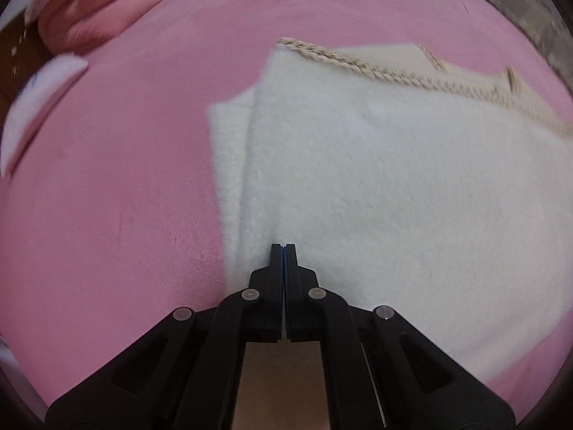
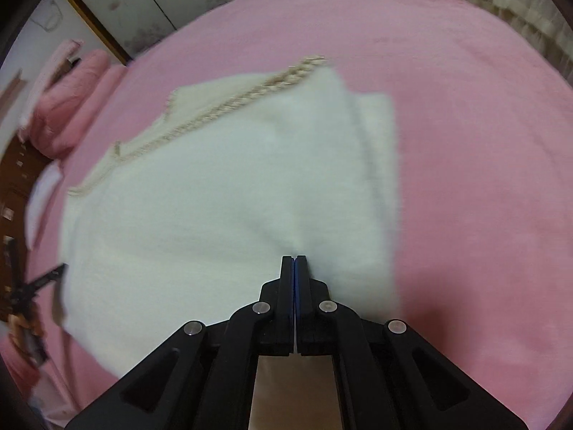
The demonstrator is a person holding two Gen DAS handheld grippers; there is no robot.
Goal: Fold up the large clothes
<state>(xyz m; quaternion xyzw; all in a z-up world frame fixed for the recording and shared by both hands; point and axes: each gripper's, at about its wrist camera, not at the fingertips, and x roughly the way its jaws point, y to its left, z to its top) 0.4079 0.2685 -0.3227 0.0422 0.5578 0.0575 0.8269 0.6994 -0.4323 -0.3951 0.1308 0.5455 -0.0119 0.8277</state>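
Observation:
A fluffy white garment [image 1: 376, 179] with a beige braided trim [image 1: 376, 70] lies on a pink bed sheet [image 1: 107, 197]. My left gripper [image 1: 283, 247] is shut on the garment's near edge, close to its left folded side. In the right wrist view the same white garment [image 2: 215, 197] spreads out to the left, its trim [image 2: 222, 107] at the far side. My right gripper [image 2: 294, 258] is shut on the garment's near edge, near its right folded side. The left gripper [image 2: 43, 279] shows dark and blurred at the left edge of the right wrist view.
Pink pillows [image 1: 100, 10] lie at the far left of the bed, also in the right wrist view [image 2: 68, 107]. A dark wooden headboard [image 2: 14, 179] stands at the left. Panelled doors [image 2: 143, 3] and a pale frilled curtain [image 2: 519, 10] stand beyond the bed.

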